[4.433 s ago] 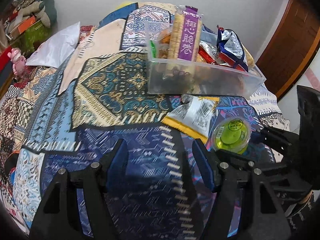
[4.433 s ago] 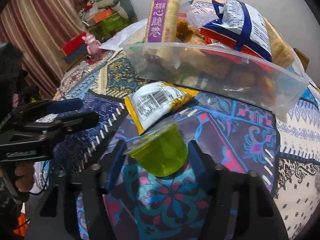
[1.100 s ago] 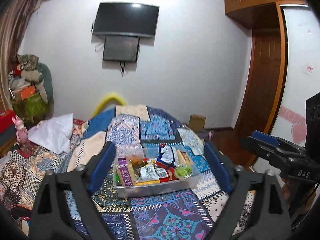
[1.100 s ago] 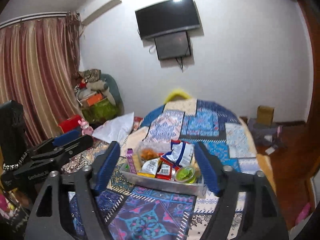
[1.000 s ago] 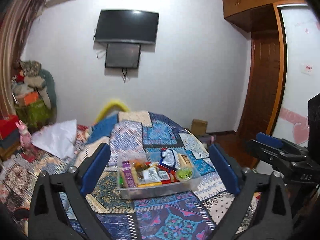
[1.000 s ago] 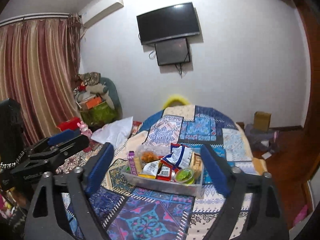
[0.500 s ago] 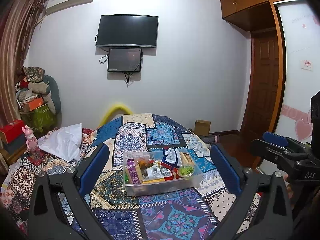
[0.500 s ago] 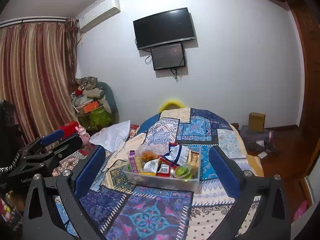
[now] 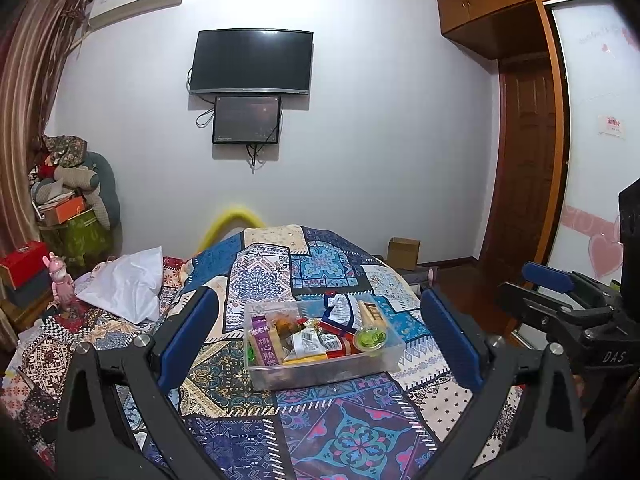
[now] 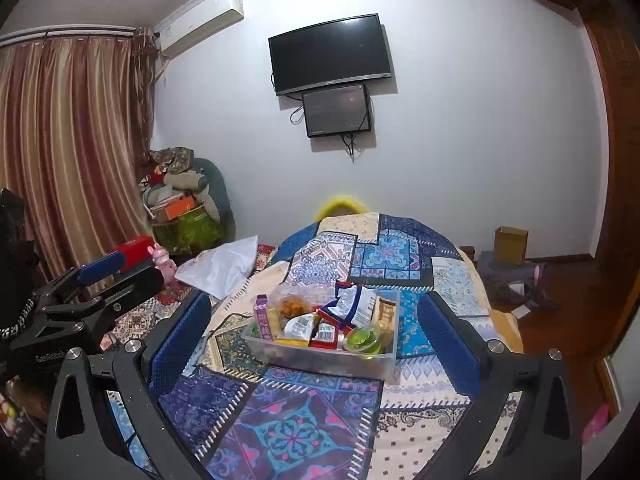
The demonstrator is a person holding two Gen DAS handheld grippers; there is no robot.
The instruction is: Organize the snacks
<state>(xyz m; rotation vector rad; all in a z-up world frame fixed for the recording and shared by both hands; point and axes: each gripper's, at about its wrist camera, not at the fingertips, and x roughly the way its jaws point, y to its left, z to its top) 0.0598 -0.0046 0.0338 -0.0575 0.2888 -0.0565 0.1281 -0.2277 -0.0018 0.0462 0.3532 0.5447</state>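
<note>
Where readable: "DAS" on right gripper (image 9: 576,320).

ahead of me a dark tv (image 9: 251,62) hangs on the white wall, a smaller screen (image 9: 246,120) just beneath it. striped curtains (image 10: 68,152) cover the left side, an air conditioner (image 10: 200,22) above them. a patchwork quilt (image 9: 280,264) covers the bed, a white pillow (image 9: 128,284) beside it, a cardboard box (image 10: 511,245) on the floor.

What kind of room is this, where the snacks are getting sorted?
Most likely a bedroom at home: a bed under a patchwork quilt, a wall-mounted TV, and a white pillow beside striped curtains.
</note>
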